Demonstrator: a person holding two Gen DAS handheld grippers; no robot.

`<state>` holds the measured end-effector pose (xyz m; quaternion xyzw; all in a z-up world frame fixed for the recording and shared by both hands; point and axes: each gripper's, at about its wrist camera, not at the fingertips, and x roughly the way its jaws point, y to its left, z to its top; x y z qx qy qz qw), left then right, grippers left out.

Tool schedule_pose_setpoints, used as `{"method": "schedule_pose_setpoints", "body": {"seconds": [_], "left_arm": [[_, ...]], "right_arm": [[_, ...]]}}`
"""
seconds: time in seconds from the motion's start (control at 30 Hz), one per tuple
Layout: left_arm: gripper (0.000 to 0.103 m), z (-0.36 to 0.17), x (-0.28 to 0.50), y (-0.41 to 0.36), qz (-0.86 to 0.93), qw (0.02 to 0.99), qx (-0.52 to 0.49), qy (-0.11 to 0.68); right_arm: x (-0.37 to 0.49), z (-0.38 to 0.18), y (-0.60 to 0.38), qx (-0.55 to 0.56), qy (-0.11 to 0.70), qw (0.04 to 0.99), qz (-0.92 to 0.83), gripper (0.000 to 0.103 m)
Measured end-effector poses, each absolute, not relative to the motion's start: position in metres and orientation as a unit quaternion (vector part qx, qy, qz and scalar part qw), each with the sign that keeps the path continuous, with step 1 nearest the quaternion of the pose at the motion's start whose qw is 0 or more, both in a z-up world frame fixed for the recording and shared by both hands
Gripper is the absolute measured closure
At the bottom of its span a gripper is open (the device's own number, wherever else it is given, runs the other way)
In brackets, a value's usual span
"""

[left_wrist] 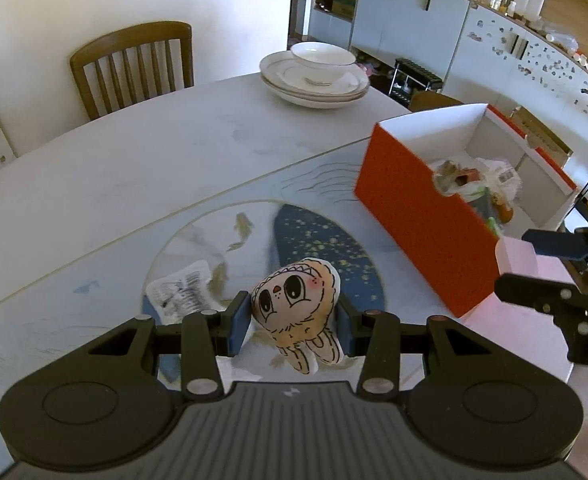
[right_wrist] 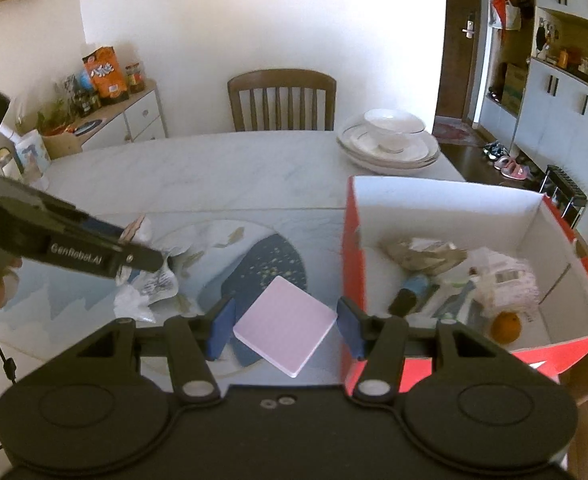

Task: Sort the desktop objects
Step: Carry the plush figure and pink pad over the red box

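Observation:
A small plush doll with big cartoon eyes hangs above the table, and my left gripper is shut on it between the blue pads. My right gripper is shut on a flat pink square block, gripped corner to corner, just left of the orange box. In the left wrist view the right gripper and the pink block show at the box's near corner. The left gripper enters the right wrist view from the left. A crumpled printed wrapper lies on the table mat.
The open orange box holds wrappers, a dark tube and an orange fruit. A bowl on stacked plates stands at the table's far side, with a wooden chair behind. Cabinets and shelves line the right.

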<state>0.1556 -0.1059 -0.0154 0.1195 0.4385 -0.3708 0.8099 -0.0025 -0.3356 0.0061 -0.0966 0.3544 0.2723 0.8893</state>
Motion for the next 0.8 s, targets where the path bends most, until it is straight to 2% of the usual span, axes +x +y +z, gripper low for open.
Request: {"method": "schedule_pose_setpoints", "body": {"seconds": [0.8], "left_arm": [[0.061, 0.013, 0.106, -0.229, -0.44, 0.784, 0.151, 0.411]], "right_arm": [[0.06, 0.015, -0.444, -0.096, 0.341, 0.905, 0.236, 0.048]]}}
